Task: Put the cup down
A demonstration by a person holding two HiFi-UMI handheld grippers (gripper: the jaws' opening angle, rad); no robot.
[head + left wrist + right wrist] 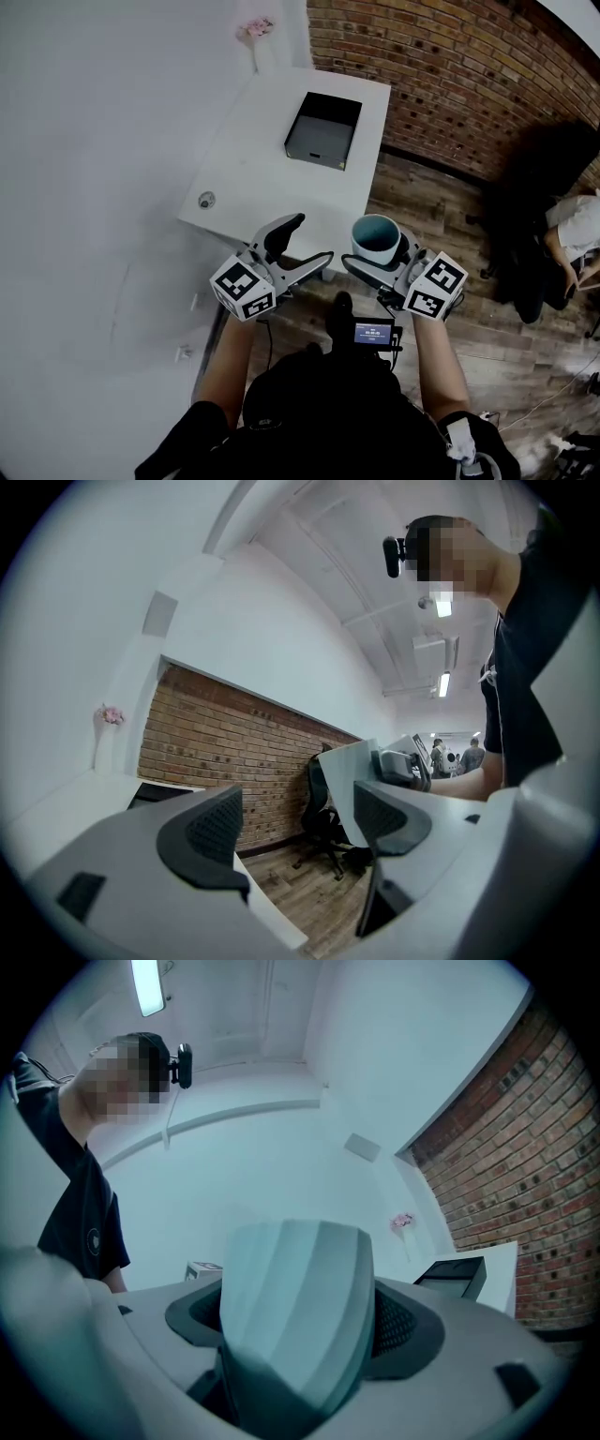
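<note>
I'm seeing cup (376, 236) sitting betw. R gripper (377, 255) jaws, near table's (272, 187) near-right corner. L gripper (306, 242) hanging just left. Box (323, 129) lying on table's far end.

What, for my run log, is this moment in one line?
right gripper: shut on cup, upright | left gripper: open, empty | white table: ahead, cup not yet down

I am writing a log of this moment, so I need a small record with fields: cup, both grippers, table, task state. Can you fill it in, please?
cup: upright, in the air near the table's corner, not set down
right gripper: shut on the cup
left gripper: open, nothing between the jaws
table: white, with a black box on its far part
task: cup not yet put down
</note>
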